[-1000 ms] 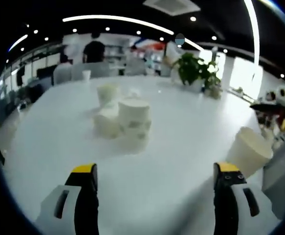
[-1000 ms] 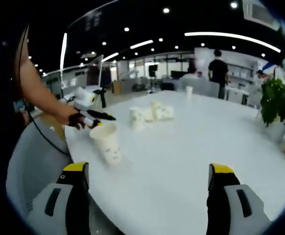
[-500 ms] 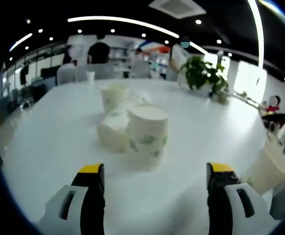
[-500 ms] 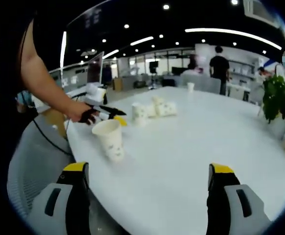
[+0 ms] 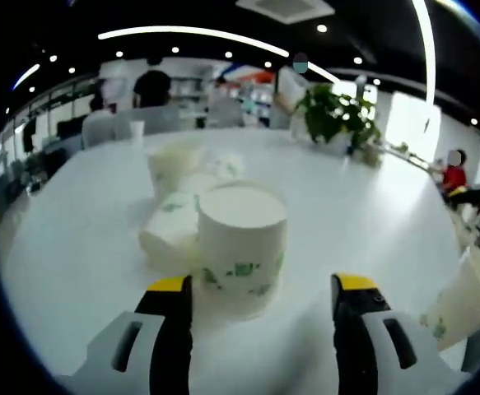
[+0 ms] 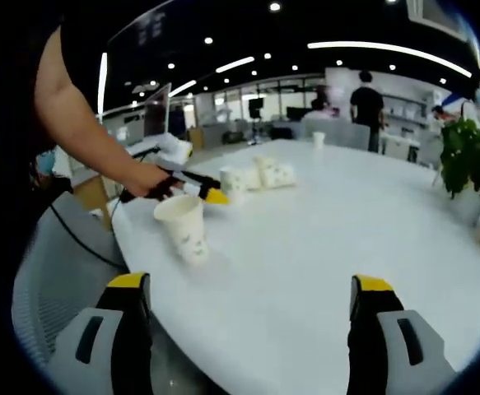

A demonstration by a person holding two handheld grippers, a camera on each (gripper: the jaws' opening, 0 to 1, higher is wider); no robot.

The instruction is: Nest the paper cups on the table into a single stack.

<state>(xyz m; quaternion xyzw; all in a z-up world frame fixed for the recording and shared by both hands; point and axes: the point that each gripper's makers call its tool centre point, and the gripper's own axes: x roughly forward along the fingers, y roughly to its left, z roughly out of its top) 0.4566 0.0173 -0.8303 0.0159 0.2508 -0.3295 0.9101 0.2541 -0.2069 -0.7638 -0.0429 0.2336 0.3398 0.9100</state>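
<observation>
Left hand-held gripper [image 5: 260,298] around upright cup [image 5: 241,247]

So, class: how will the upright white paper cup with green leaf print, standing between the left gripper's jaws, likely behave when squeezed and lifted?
The white paper cup with green leaf print looks thin-walled, so a hard squeeze probably dents it. It appears empty, so likely light and easy to tip. The left gripper has open jaws at its base, where the tapered wall might slip.

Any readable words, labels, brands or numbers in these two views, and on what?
None can be read.
Nearest paper cup: green printed marks, a leaf-like pattern, no letters made out.
Lone paper cup near the table edge: small greenish marks, too blurred to read.
</observation>
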